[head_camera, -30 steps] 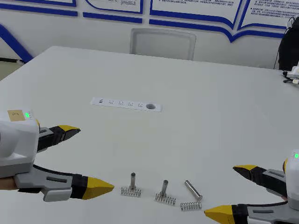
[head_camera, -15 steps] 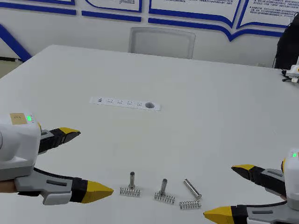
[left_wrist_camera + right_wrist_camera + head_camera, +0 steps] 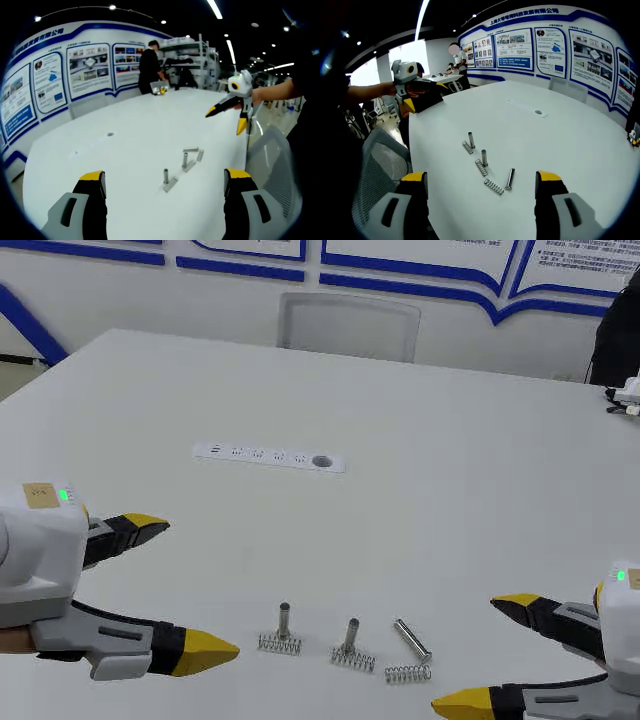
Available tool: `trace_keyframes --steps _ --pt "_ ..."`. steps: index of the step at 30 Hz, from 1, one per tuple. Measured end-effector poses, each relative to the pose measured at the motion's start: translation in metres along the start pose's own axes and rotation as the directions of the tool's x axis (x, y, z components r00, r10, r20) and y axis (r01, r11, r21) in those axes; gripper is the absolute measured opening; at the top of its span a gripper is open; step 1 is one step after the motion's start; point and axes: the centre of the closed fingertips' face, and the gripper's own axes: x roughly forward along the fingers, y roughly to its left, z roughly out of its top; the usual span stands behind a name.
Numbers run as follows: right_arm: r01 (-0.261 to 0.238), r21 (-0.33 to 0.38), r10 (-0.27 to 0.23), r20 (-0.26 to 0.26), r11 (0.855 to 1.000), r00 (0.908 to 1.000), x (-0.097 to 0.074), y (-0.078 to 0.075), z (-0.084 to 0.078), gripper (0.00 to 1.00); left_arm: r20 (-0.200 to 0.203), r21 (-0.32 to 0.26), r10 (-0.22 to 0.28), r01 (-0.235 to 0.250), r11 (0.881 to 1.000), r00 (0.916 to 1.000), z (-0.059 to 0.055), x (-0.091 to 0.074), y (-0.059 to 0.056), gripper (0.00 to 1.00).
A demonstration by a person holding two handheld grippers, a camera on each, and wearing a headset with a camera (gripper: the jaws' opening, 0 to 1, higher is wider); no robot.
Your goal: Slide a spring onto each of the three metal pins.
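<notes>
Two metal pins stand upright on the white table, the left pin [image 3: 284,618] [image 3: 166,175] [image 3: 470,140] and the middle pin [image 3: 351,632] [image 3: 184,160] [image 3: 483,157]. A third pin [image 3: 412,639] [image 3: 200,155] [image 3: 510,178] lies flat. One spring lies at each pin: left spring [image 3: 279,644], middle spring [image 3: 353,659], right spring [image 3: 407,673] [image 3: 494,186]. My left gripper [image 3: 185,587] [image 3: 165,176] hovers open to the left of the row, holding nothing. My right gripper [image 3: 472,652] [image 3: 481,176] is open and holds nothing, to the right of the row.
A recessed power strip [image 3: 270,456] sits mid-table. A grey chair [image 3: 348,328] stands at the far edge. A mesh chair [image 3: 375,170] is by the near edge. A person [image 3: 150,65] stands at the far end of the room.
The head camera has tilted slightly, so the pins sit a little higher in the picture. Pins, springs and both open grippers have kept their places.
</notes>
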Motion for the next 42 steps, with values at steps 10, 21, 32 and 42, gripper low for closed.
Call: trace_keyframes --steps 10,21,32,42 --pt "0.021 0.003 -0.021 0.001 1.000 0.9998 0.002 -0.006 0.001 0.88 0.006 -0.017 -0.011 0.011 1.000 0.9999 -0.004 0.005 -0.002 1.00" --pt "0.060 0.037 -0.060 0.001 0.998 0.9982 0.004 -0.023 -0.003 0.81 0.008 -0.039 -0.030 0.031 0.999 0.9995 -0.010 0.013 -0.007 1.00" --pt "0.085 0.052 -0.085 -0.004 0.995 0.9964 0.016 -0.033 0.000 0.66 0.010 -0.065 -0.032 0.032 0.997 0.9994 -0.019 0.015 -0.009 0.99" --pt "0.073 0.057 -0.069 -0.055 0.996 0.9960 0.040 -0.038 -0.008 0.62 0.016 -0.090 -0.032 0.033 0.995 0.9994 -0.022 0.014 -0.009 0.99"
